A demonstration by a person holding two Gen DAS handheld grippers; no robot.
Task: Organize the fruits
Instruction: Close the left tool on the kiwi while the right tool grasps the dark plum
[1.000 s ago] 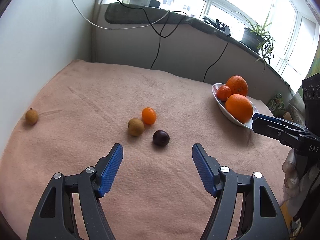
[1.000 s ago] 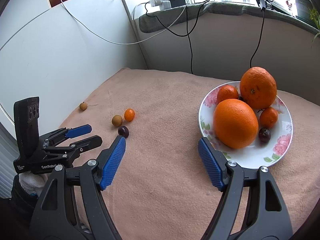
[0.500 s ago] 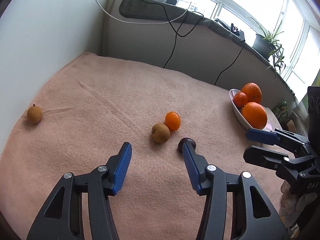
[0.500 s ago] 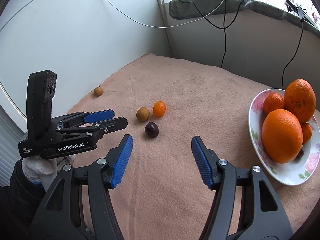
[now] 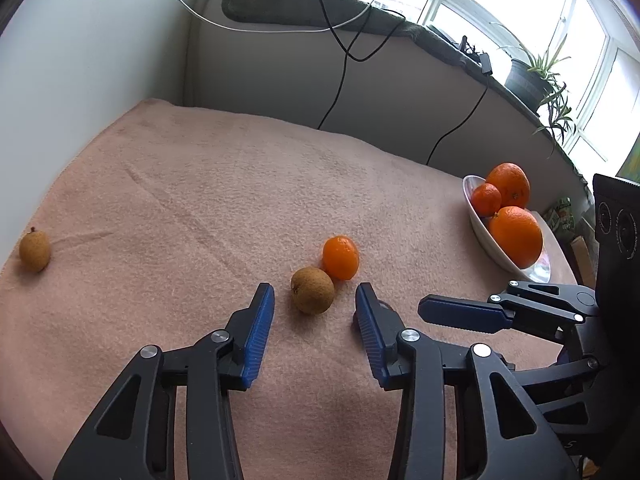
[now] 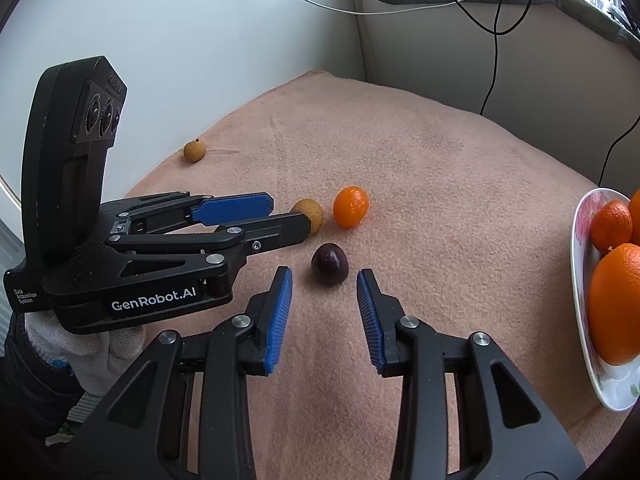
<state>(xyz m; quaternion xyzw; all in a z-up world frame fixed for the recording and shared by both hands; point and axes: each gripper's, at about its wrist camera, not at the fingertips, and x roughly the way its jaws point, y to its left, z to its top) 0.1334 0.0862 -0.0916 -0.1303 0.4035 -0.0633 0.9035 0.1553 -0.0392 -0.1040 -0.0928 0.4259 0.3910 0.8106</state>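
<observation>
Both hand-held grippers, our left and right, have just been narrowing, jaws apart and empty. Centre frame, the brown fruit and dark plum await us. Four fruits remain outside the plate.

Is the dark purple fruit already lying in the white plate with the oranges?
No, the dark purple fruit lies on the pink blanket, just ahead of the right gripper, apart from the plate.

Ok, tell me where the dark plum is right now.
In the right wrist view the dark plum lies on the blanket just ahead of the right gripper, near the brown fruit and small orange.
</observation>
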